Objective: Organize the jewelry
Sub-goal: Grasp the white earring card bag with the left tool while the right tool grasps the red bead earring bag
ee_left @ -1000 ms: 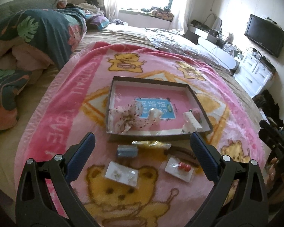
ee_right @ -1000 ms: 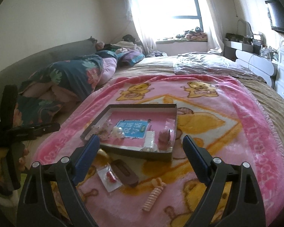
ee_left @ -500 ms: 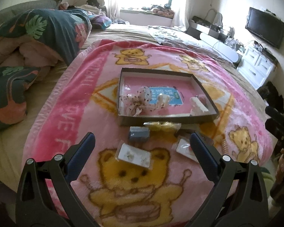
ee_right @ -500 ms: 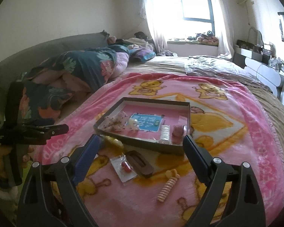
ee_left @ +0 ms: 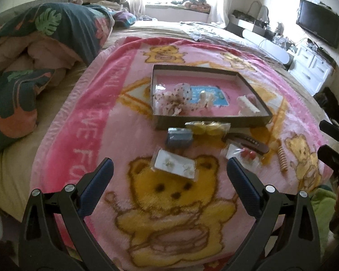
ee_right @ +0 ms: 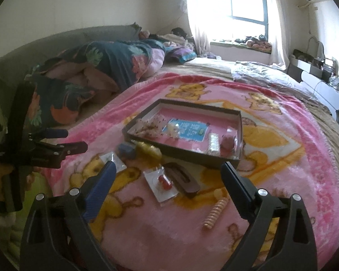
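Observation:
A shallow dark box (ee_left: 210, 121) (ee_right: 187, 154) lies on a pink bear blanket (ee_left: 169, 203) and holds a dotted fabric bow (ee_left: 173, 99), a pearl piece (ee_left: 205, 98) and a white clip (ee_left: 248, 107). In front of it lie a blue-grey pouch (ee_left: 178, 137), a yellow bag (ee_left: 206, 128), a white earring card (ee_left: 175, 166), a bag with red beads (ee_left: 243, 154) (ee_right: 163, 184), a brown hair clip (ee_left: 246, 142) (ee_right: 182, 179) and a peach spiral tie (ee_left: 282, 159) (ee_right: 215, 212). My left gripper (ee_left: 168, 172) hangs open above the earring card. My right gripper (ee_right: 168, 172) hangs open over the red-bead bag.
A folded dark leaf-print duvet (ee_left: 45, 45) is piled at the left of the bed. A white dresser (ee_left: 311, 70) and a television (ee_left: 318, 24) stand at the right. A hand holds the left gripper (ee_right: 40, 149), seen from the side at the bed's left edge.
Both grippers have pulled back and away from the box, so the items in front of it now lie further ahead. Both stayed open; nothing was picked up.

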`<state>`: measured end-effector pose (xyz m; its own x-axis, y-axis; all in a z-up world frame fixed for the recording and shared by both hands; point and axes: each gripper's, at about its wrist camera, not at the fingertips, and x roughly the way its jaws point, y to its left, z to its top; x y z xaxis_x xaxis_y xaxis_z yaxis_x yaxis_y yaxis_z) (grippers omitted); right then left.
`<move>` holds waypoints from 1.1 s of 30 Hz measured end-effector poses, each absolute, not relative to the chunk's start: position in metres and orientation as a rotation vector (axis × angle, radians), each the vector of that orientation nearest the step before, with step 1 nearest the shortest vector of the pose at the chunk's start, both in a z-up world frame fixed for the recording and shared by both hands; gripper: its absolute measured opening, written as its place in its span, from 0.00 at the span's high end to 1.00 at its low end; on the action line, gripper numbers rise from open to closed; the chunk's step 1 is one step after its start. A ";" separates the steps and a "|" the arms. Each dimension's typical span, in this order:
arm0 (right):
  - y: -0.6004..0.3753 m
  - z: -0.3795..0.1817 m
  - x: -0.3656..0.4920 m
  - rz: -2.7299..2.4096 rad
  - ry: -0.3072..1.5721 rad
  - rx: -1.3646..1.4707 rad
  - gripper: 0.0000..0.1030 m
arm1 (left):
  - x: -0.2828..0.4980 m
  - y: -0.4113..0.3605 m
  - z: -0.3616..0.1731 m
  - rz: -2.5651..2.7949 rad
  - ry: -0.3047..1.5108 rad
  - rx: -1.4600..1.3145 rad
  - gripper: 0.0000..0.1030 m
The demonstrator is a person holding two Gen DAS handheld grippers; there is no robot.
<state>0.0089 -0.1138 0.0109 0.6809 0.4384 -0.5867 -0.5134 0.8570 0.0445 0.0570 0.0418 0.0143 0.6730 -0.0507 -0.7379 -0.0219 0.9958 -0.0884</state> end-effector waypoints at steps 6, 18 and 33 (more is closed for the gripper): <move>-0.101 -0.007 0.012 0.550 0.660 -0.169 0.10 | 0.059 0.046 -0.004 -0.009 0.867 -0.086 0.09; -0.067 -0.060 0.034 0.573 0.751 -0.304 0.11 | 0.072 0.050 -0.043 -0.005 0.941 -0.074 0.09; -0.038 -0.101 0.066 0.541 0.749 -0.467 0.37 | 0.100 0.052 -0.069 -0.060 0.995 -0.090 0.09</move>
<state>0.0656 -0.0379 -0.1014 0.6101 0.2897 -0.7375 -0.6095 0.7663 -0.2032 0.1003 0.0517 -0.0687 0.5434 -0.0914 -0.8345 0.0094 0.9947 -0.1028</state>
